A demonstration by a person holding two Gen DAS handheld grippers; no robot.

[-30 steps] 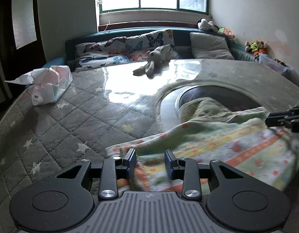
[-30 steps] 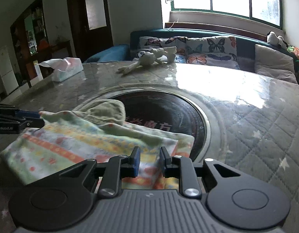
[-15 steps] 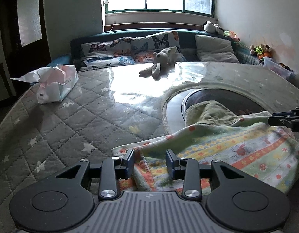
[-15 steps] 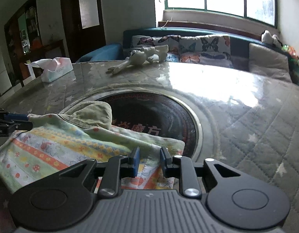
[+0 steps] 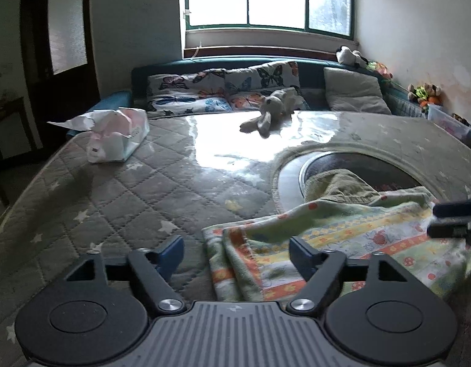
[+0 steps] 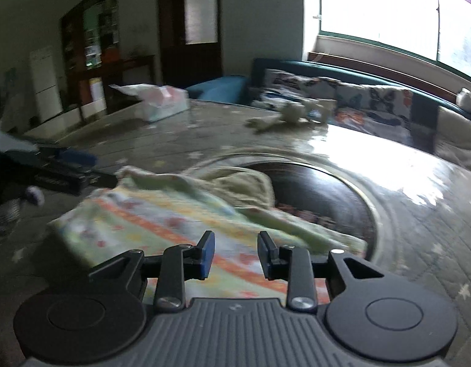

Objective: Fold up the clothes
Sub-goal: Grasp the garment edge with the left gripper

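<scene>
A folded garment with green, yellow and orange patterned stripes lies on the quilted table, partly over the dark round inset; it also shows in the right wrist view. An olive-green ribbed part sticks out at its far side. My left gripper is open and empty, its jaws wide apart at the garment's near left corner. My right gripper is open and empty above the garment's near edge. The right gripper also shows in the left wrist view at the far right. The right wrist view is blurred.
A tissue pack lies at the table's far left and a plush rabbit at its far edge. The dark round inset is in the table's middle. A sofa with butterfly cushions stands behind.
Both grippers have opened and let go of the garment, which now lies on the table. Both have drawn back a little; the right wrist view has swung left.
</scene>
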